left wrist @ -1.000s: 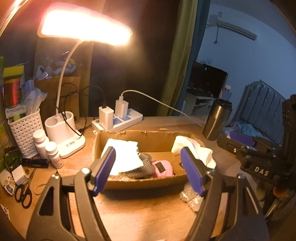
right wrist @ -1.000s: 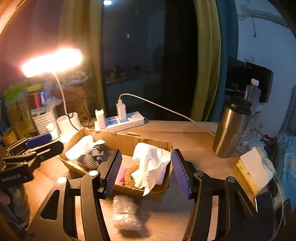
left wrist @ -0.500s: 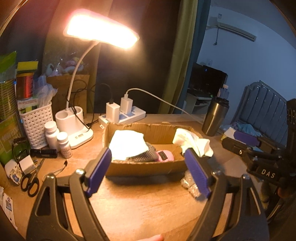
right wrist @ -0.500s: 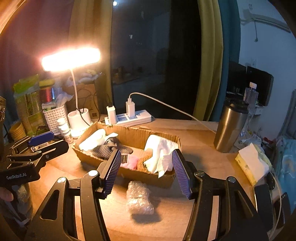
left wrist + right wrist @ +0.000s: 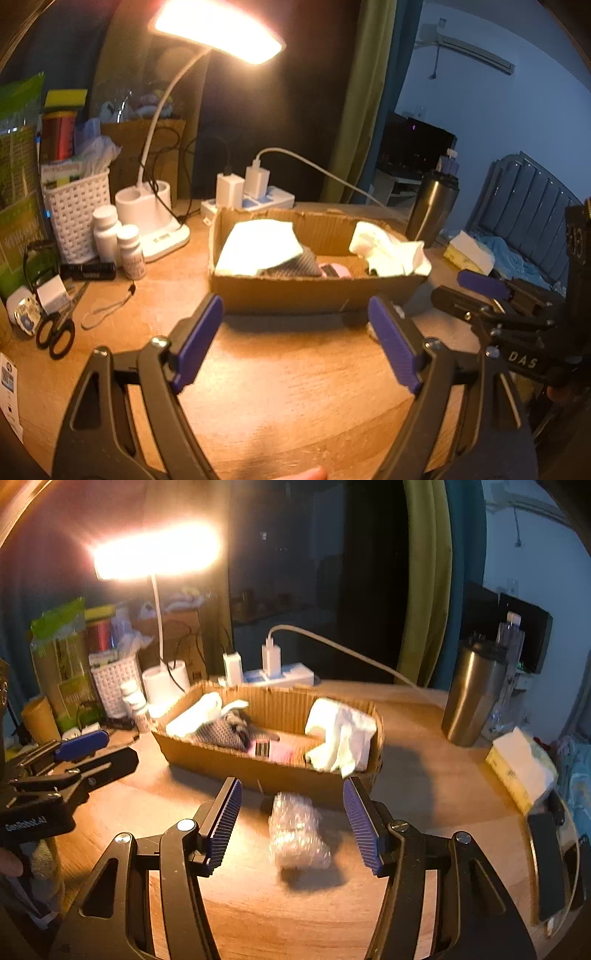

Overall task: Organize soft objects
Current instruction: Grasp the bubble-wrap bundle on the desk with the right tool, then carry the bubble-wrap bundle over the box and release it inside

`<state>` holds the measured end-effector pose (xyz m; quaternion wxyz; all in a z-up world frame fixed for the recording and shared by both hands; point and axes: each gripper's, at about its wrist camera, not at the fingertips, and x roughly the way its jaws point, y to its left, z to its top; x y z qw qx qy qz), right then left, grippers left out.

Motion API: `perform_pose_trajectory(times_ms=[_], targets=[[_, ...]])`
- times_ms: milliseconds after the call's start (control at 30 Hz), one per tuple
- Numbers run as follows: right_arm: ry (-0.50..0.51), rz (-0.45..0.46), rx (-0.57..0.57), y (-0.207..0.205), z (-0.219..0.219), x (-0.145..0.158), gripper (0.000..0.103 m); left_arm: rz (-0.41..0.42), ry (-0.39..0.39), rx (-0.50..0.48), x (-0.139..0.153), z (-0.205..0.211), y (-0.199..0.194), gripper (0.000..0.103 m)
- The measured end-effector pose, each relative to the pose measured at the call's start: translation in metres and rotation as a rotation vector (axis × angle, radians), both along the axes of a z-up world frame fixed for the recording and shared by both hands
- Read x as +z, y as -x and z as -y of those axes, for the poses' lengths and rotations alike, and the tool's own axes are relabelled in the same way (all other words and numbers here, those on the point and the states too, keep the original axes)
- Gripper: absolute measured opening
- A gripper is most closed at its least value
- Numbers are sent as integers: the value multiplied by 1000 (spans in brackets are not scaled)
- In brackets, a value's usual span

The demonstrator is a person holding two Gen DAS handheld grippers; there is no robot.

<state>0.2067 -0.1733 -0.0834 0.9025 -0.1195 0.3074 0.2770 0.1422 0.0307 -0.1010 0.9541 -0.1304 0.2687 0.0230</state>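
A shallow cardboard box point(image 5: 317, 291) point(image 5: 280, 775) stands on the wooden desk and holds white cloths point(image 5: 258, 243) point(image 5: 343, 738), a grey mesh piece point(image 5: 221, 734) and a pink item point(image 5: 280, 753). A clear bubble-wrap bundle point(image 5: 297, 830) lies on the desk in front of the box. My right gripper point(image 5: 291, 823) is open and empty, with the bundle between its fingers' line. My left gripper point(image 5: 295, 343) is open and empty, short of the box front. Each gripper shows at the edge of the other's view.
A lit desk lamp point(image 5: 218, 33), power strip with chargers point(image 5: 251, 192), white basket point(image 5: 77, 206), pill bottles point(image 5: 129, 251) and scissors point(image 5: 55, 332) crowd the left. A steel tumbler point(image 5: 472, 698) and tissue pack point(image 5: 521, 764) stand right.
Both grippers have pulled back from the box toward the near desk edge. The box looks farther away and the bubble-wrap bundle now sits fully between the right fingers.
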Motion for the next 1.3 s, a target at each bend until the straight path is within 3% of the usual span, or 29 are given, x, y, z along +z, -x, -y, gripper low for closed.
perform_pose_trajectory(times_ms=[367,633,900,1000,1300], targets=[[36,-114,-23,-16,0,-47,60,-77,-1,-2,-25,0,-13,83],[48,-166,-25,-25,-2,-64,60,-163,-20,14,-42,0,-24,83],[88,-209,-33,-31,-6,-78,60,-170,-13,3,-43,1,-24,83],[112,-215,-31,-31,-9,-83,48,-165,-11,-1,-42,1,-23,83],[105,-205,2,-21,-12,-77,45,-139,-12,-2,-35,-1,-16,83]])
